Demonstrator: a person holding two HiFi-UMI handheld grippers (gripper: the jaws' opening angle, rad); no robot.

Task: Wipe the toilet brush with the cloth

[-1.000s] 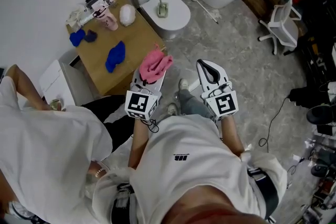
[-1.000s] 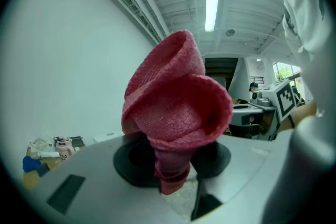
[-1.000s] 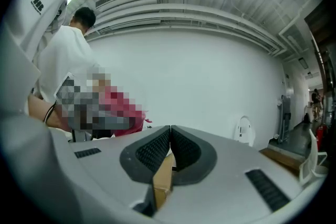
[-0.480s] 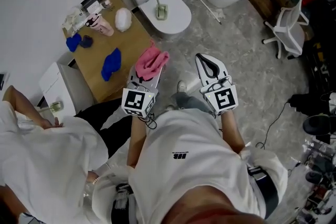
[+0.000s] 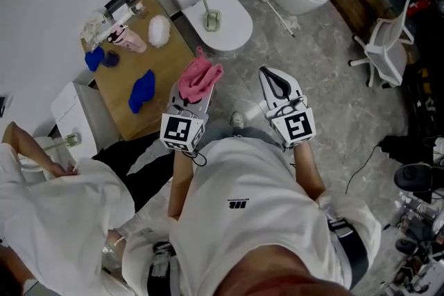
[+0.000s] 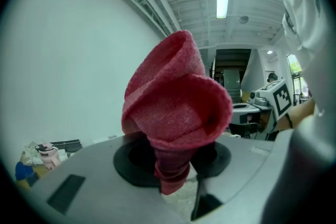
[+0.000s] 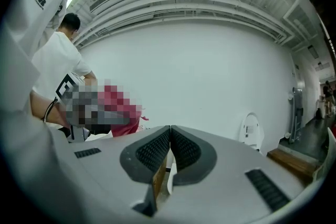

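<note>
Between the jaws of the left gripper [image 6: 176,186] a bunched pink cloth [image 6: 178,107] is pinched at its lower end, its loose folds flaring above the pads; the right gripper [image 7: 170,136] has its ribbed pads pressed together on nothing. Both grippers are held in front of the person's body, on the near side of the toilet with the closed lid [image 5: 232,28], the left gripper [image 5: 194,99] directly before that toilet and the right gripper [image 5: 274,85] off to its right. The toilet brush [image 5: 208,7] stands in its holder on that lid, well apart from both grippers, with its handle roughly upright. It lies ahead of the cloth and ahead-left of the empty right gripper, the cloth-bearing left gripper being the nearer. By judgement, the right jaws must open to take the upright handle, so that the cloth can run along it. To the toilet's left stands a wooden table [image 5: 166,52].
</note>
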